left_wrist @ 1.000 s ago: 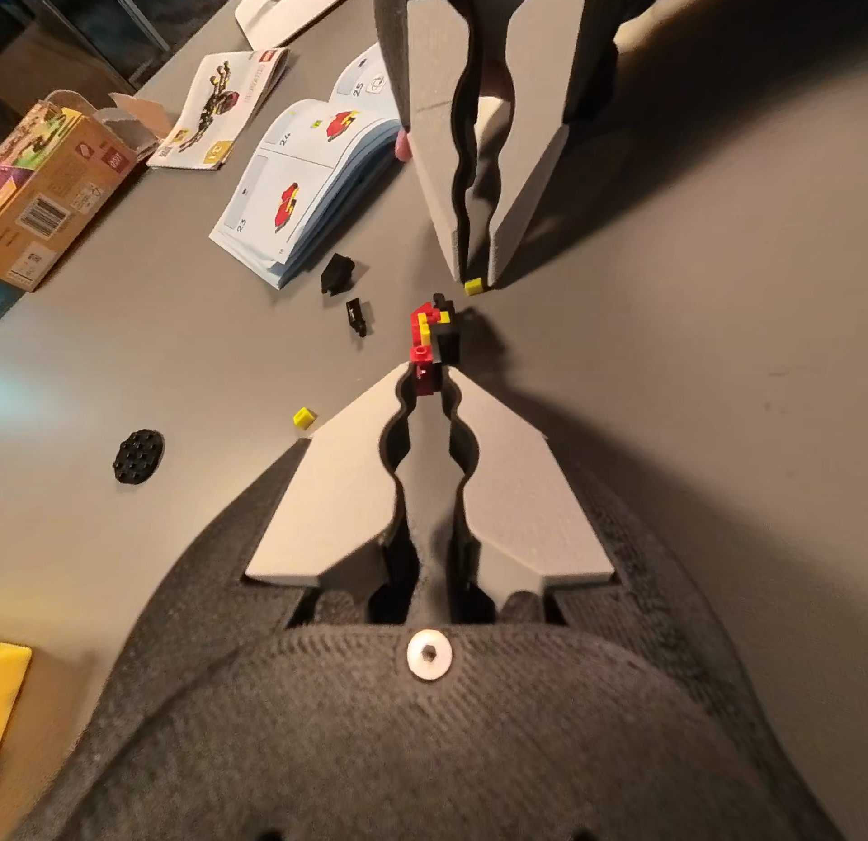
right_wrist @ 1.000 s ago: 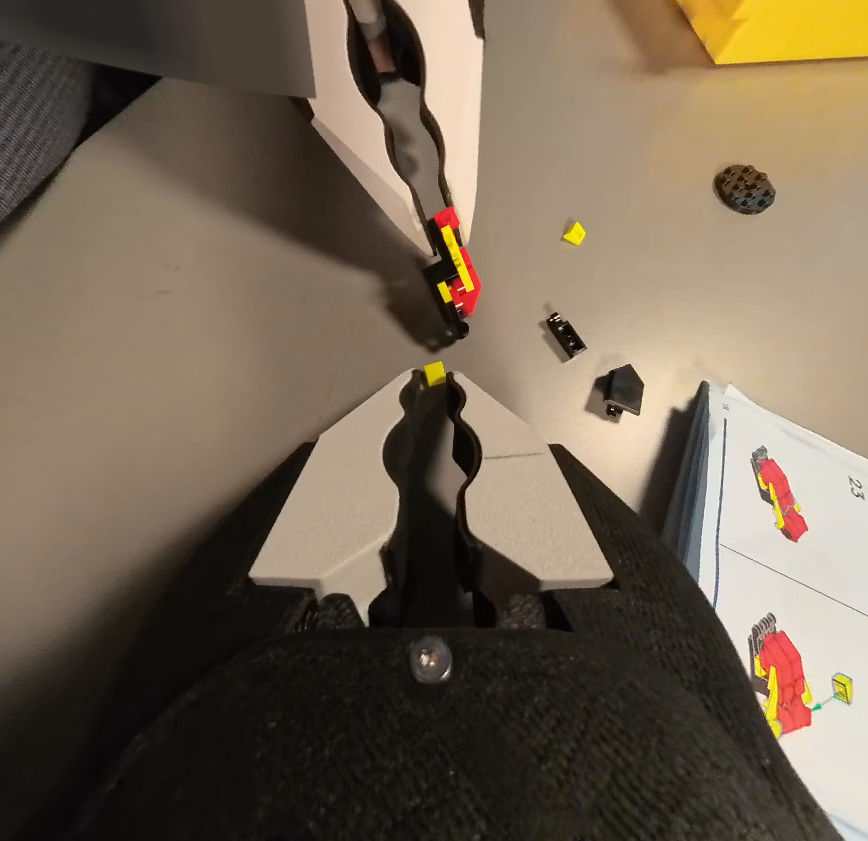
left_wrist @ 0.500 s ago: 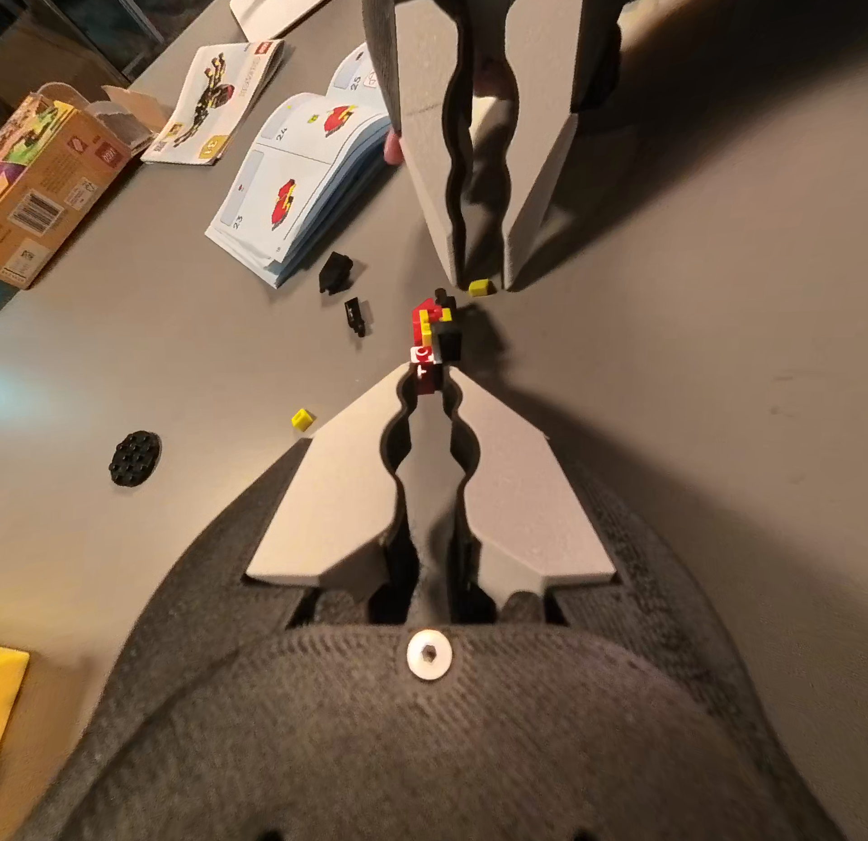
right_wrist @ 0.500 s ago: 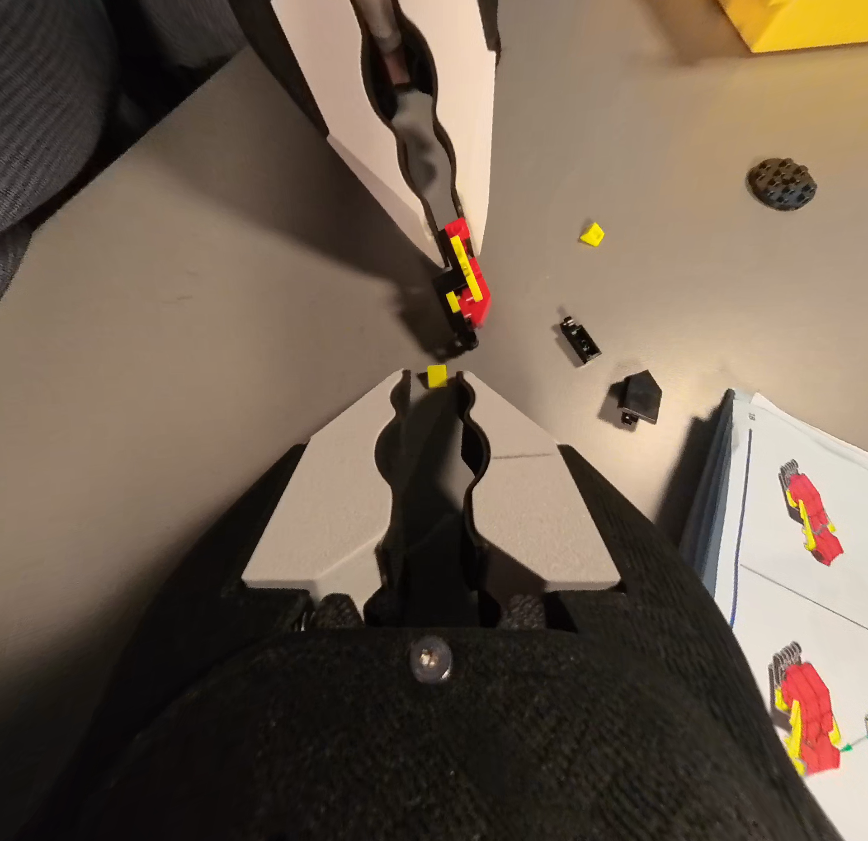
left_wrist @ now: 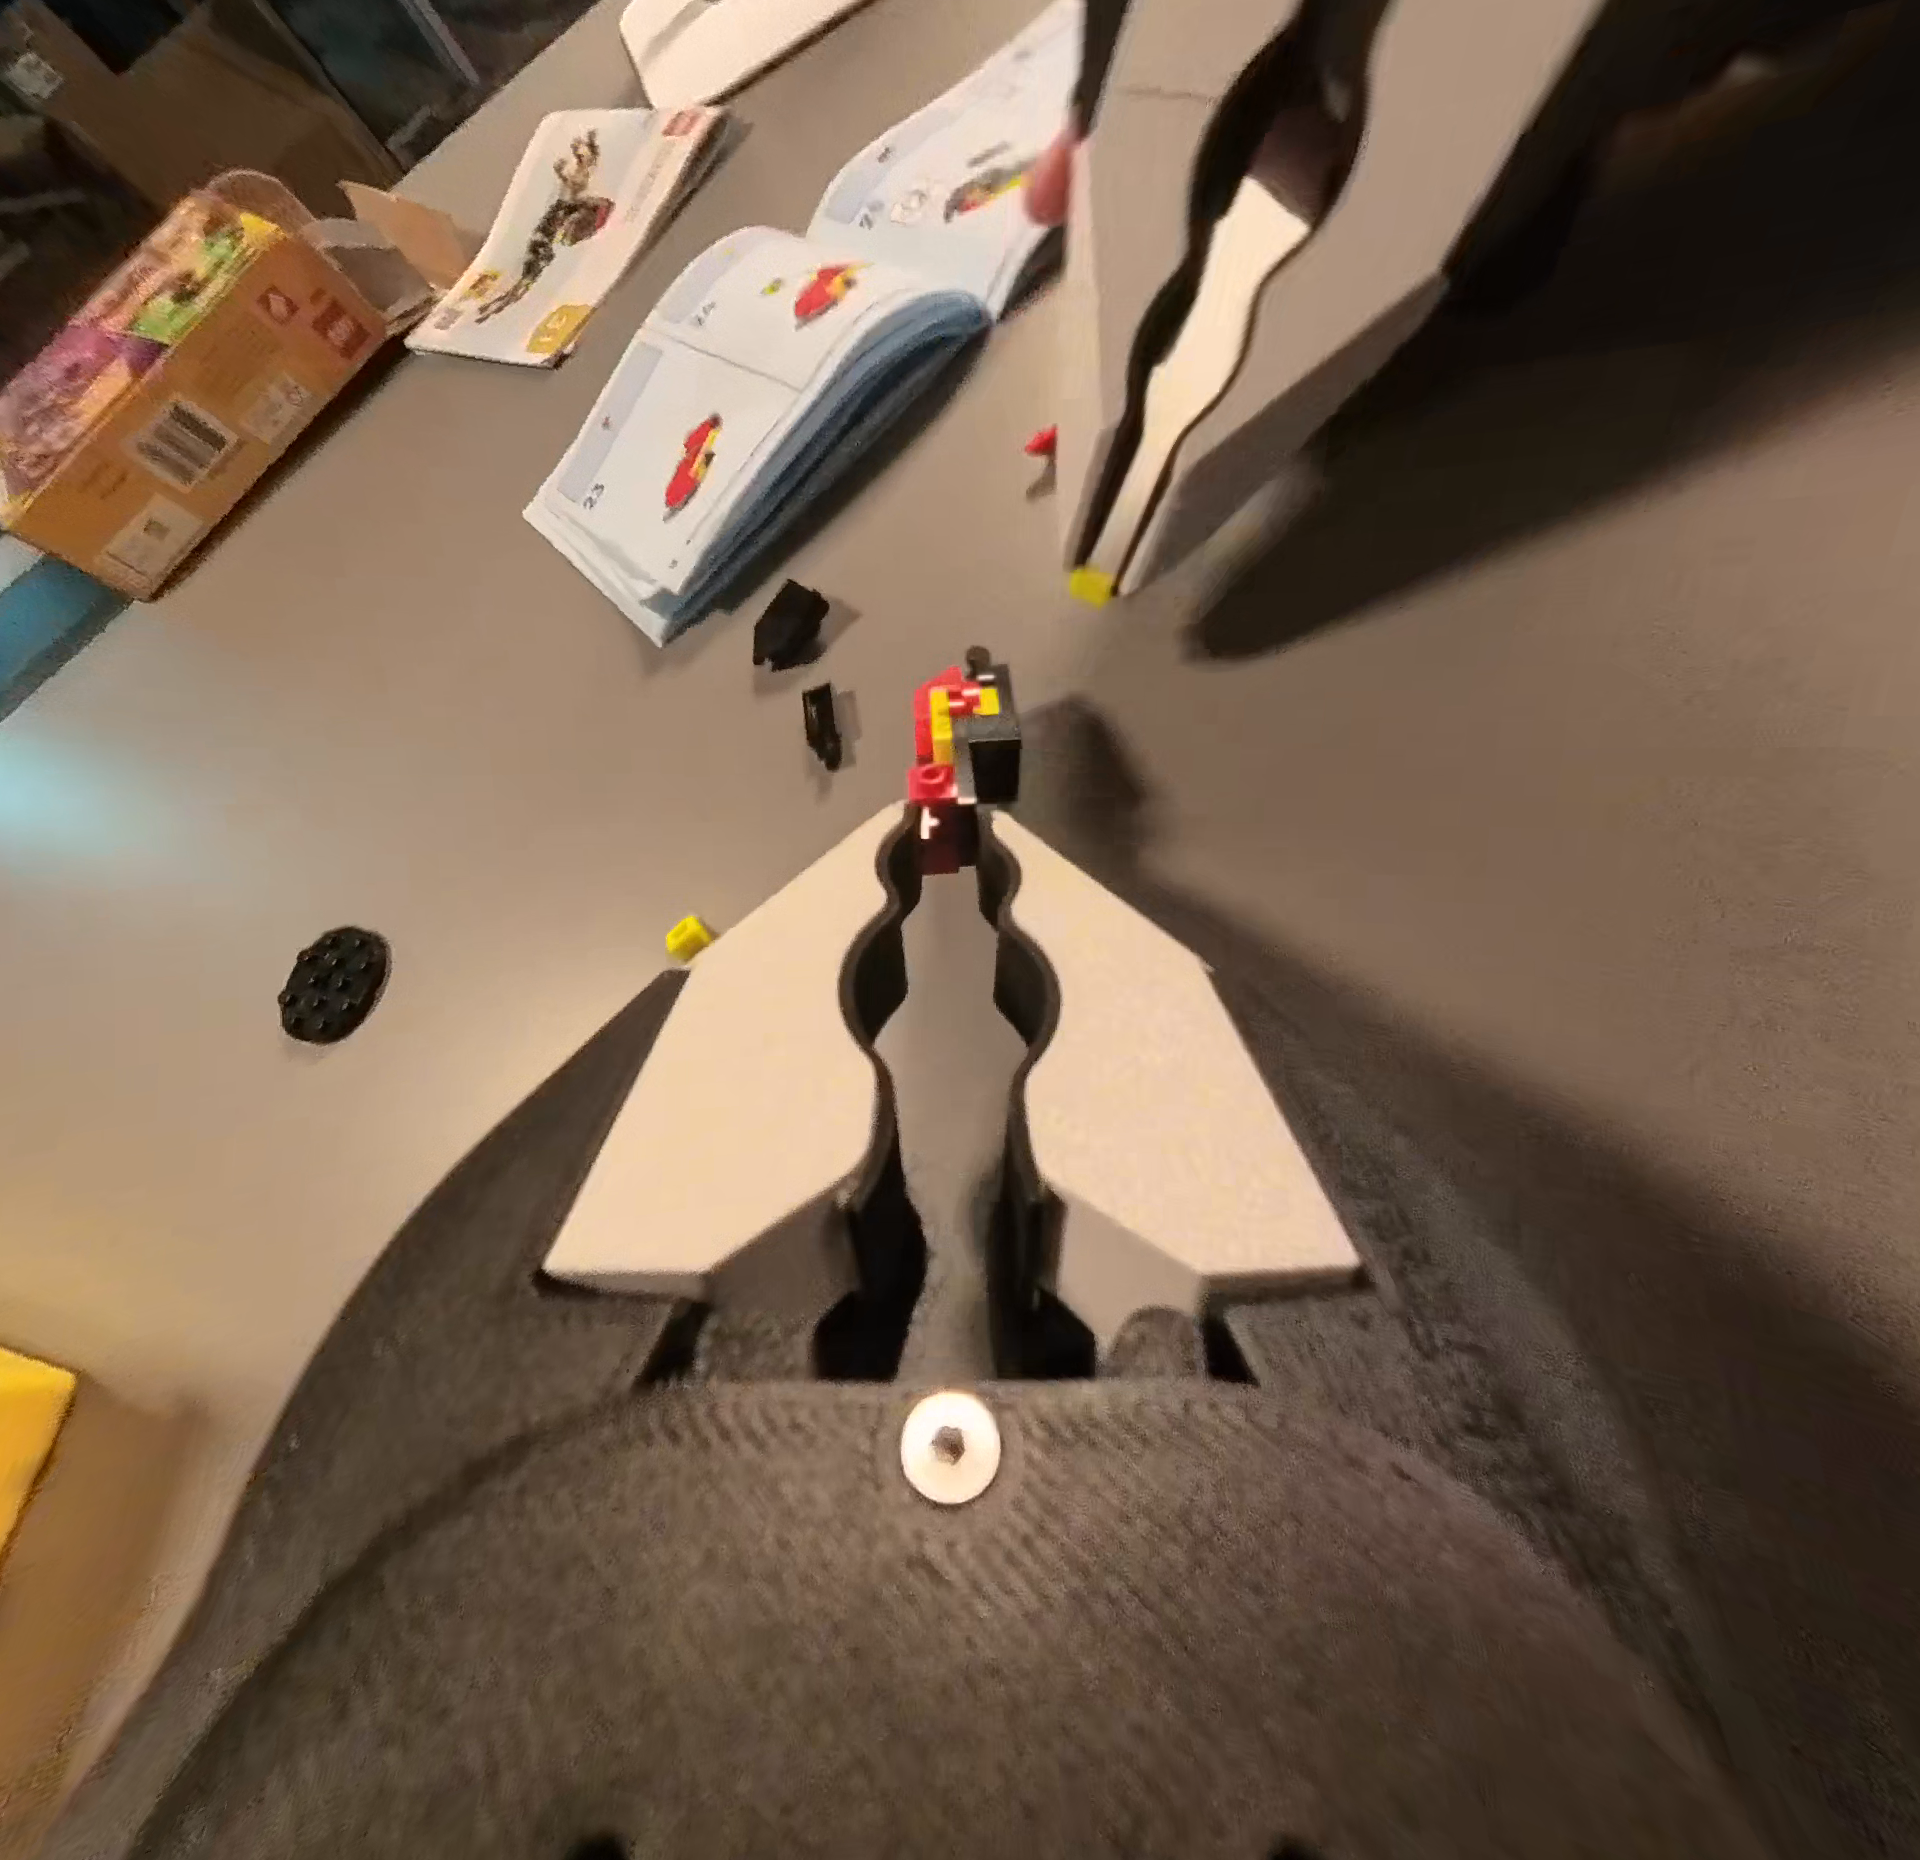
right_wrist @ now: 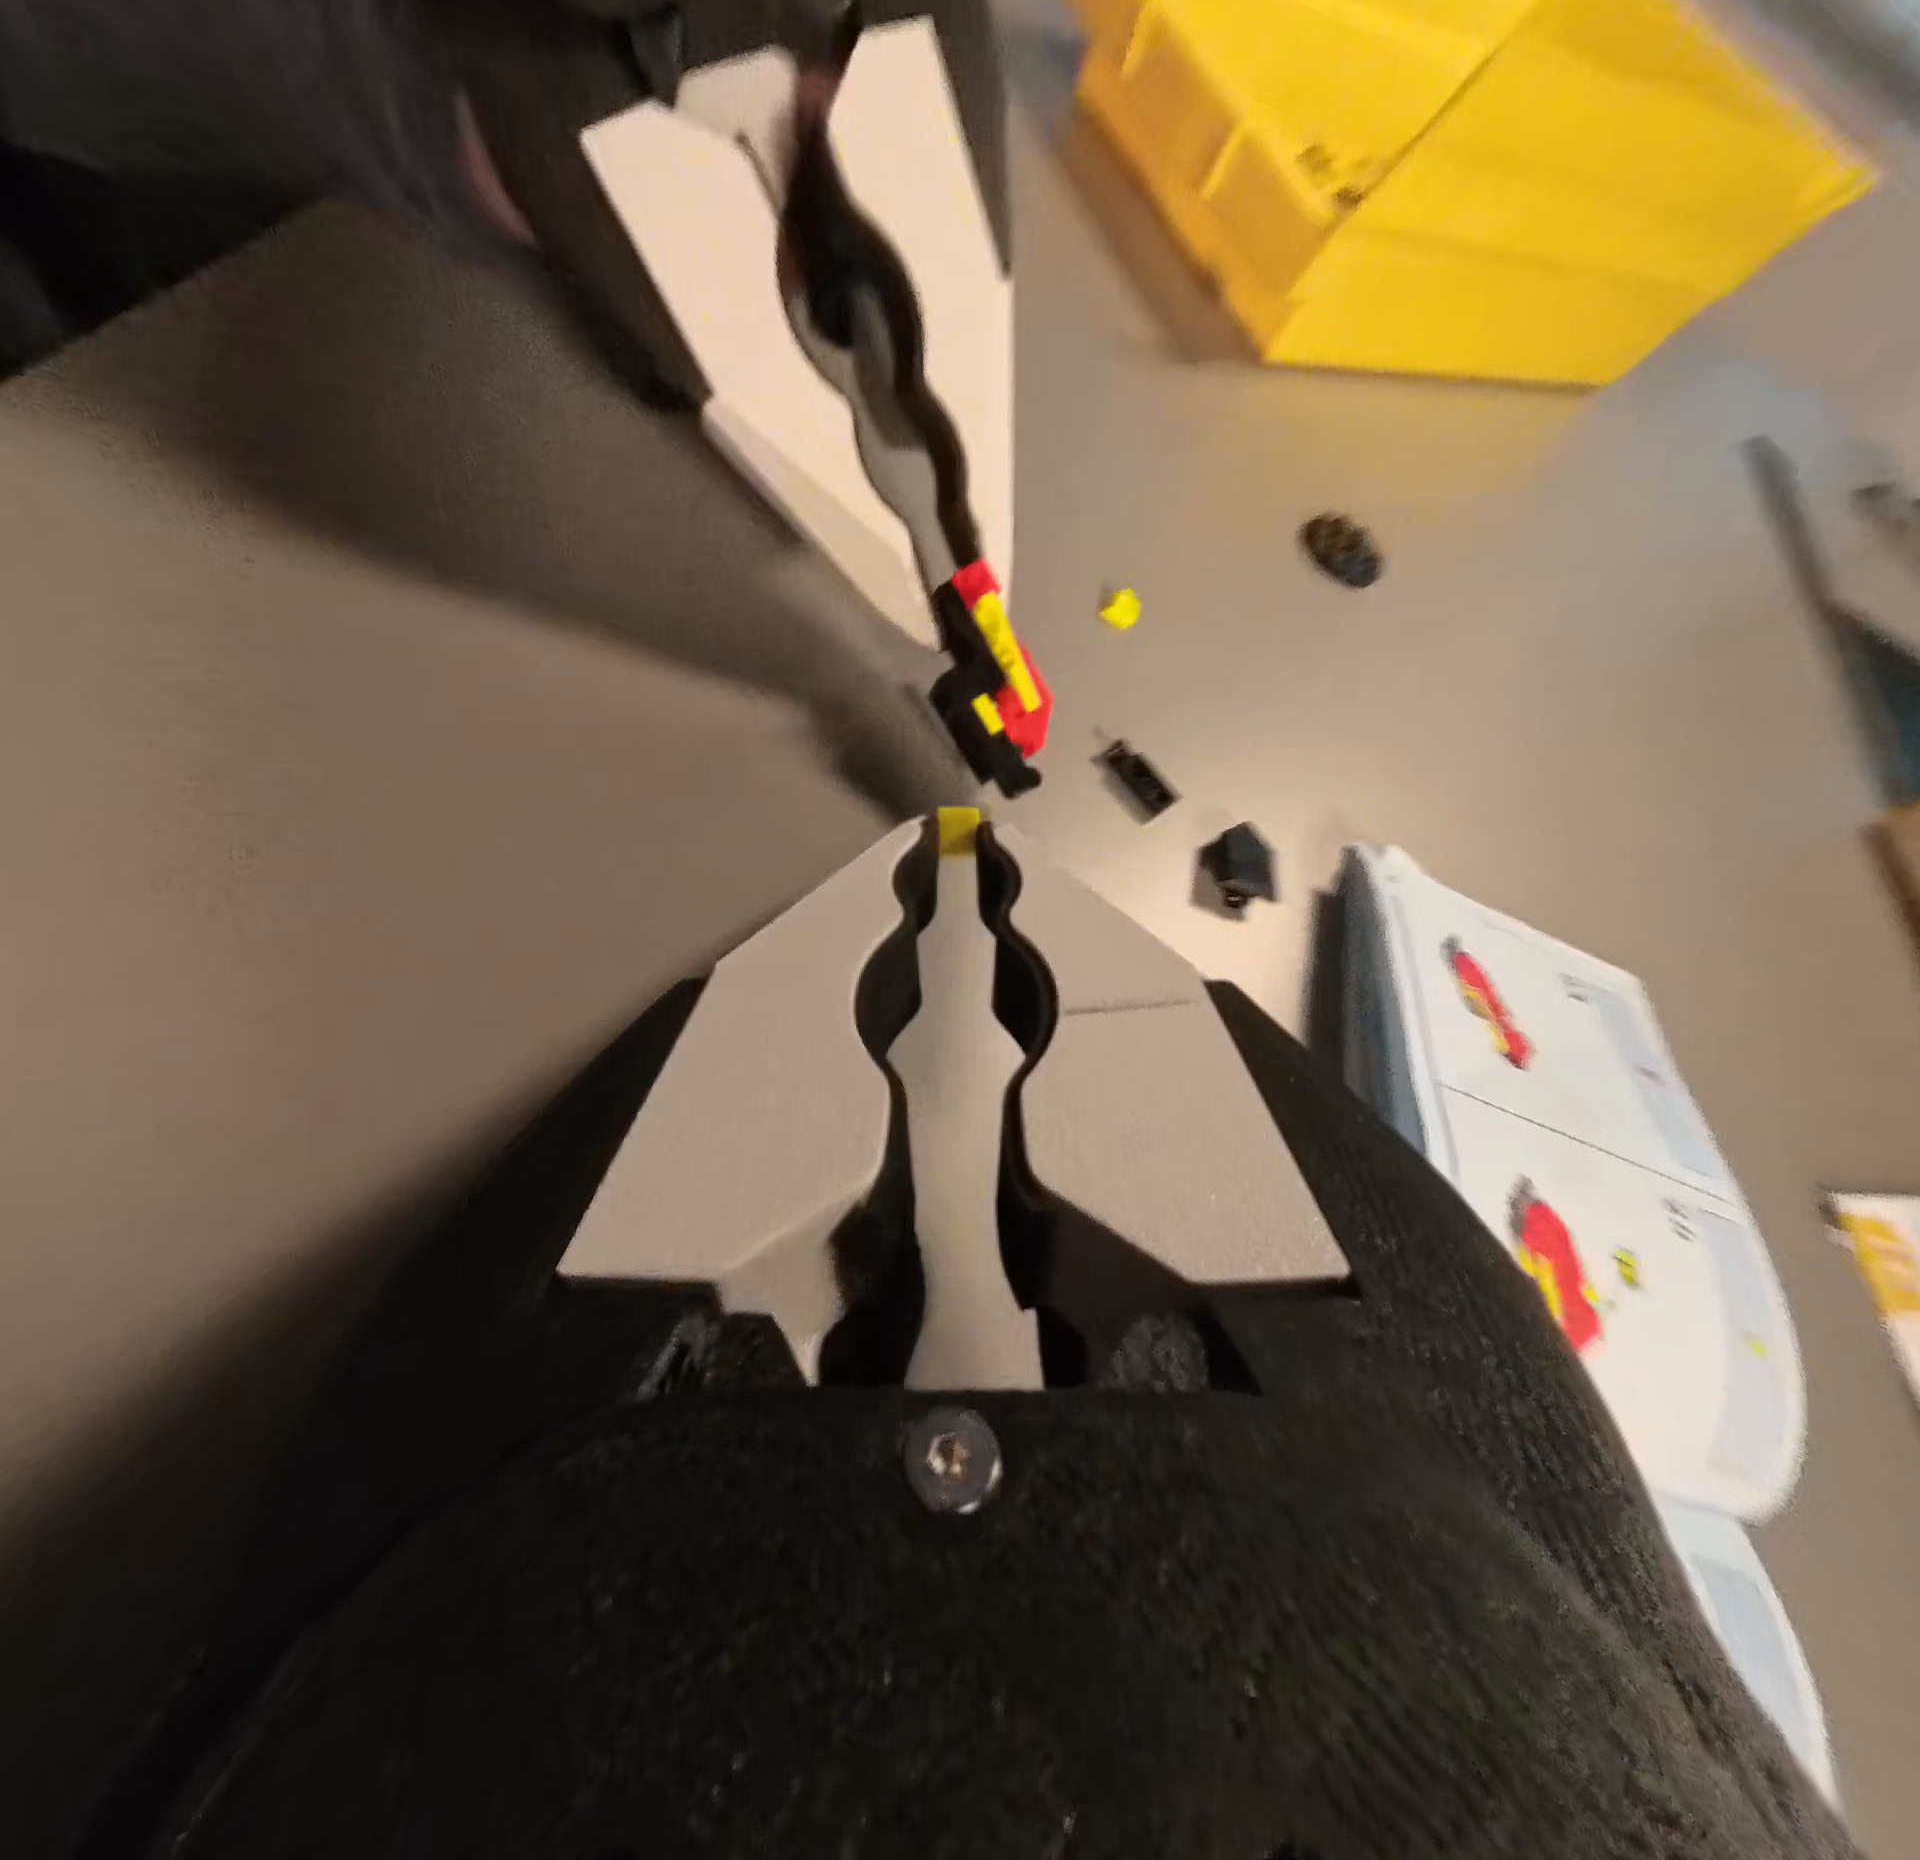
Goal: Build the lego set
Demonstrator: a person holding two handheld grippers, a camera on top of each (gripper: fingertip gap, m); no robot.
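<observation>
The left hand-held gripper (left_wrist: pixel 948 834) was clenched on the red, yellow and black lego model (left_wrist: pixel 961 740), which stuck out past its tips above the grey counter (left_wrist: pixel 1455 875). Facing it, the right hand-held gripper (right_wrist: pixel 958 831) pinched a small yellow brick (right_wrist: pixel 957 830) at its very tips, and there was a small gap between that brick and the model's black end! Off to the side on the counter lay a loose yellow piece (left_wrist: pixel 688 935), a round black studded plate (left_wrist: pixel 332 982), a small black plate (left_wrist: pixel 821 724) and a black sloped piece (left_wrist: pixel 790 621) just beside the open instruction booklet (left_wrist: pixel 790 376). A second booklet (left_wrist: pixel 571 231) and an opened cardboard box (left_wrist: pixel 177 376) sat further back. A yellow bin (right_wrist: pixel 1455 169) stood beyond the left hand-held gripper in the right wrist view, which was rather blurred.
</observation>
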